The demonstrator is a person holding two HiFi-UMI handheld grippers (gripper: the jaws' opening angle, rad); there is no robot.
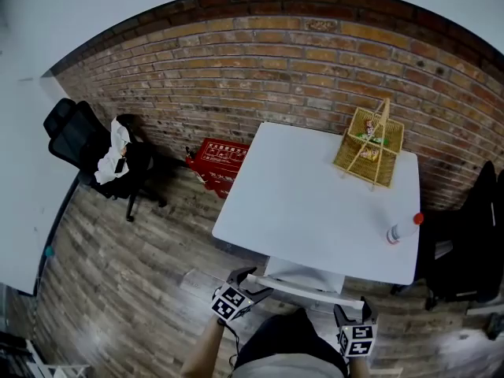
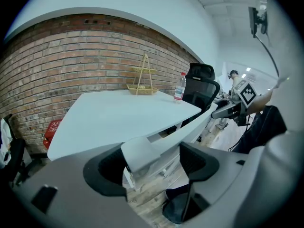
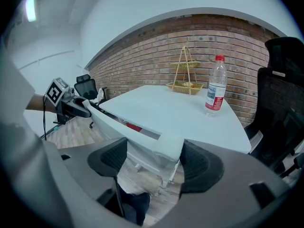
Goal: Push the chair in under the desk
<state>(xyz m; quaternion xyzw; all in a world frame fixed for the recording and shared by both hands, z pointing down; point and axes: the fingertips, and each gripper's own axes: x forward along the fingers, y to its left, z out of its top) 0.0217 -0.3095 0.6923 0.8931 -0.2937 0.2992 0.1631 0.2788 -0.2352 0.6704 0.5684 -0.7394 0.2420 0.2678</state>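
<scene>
Head view runs from the rough brick wall (image 1: 260, 61) and the grey plank floor (image 1: 134, 282) down to the smooth white tabletop (image 1: 315, 203), a flat slab with rounded corners. Next comes the white chair (image 1: 307, 288). Its seat is partly beneath the near edge of the tabletop, and its hard, painted back rail stands out on my side.

I judge the push to be under way but not finished. My left gripper (image 1: 246, 283) clamps one end of that rail and my right gripper (image 1: 353, 312) the other. Each gripper view shows the rail's squared corner pinched between the pads.

The next move calls for an even forward shove from both ends, so the chair runs straight across the planks and the rail clears the tabletop's edge.

A spindly woven basket (image 1: 368, 146) and a clear plastic bottle (image 1: 402, 228) with a red cap sit further along the tabletop. My dark fingers (image 2: 107, 175) look ribbed and rubbery.
</scene>
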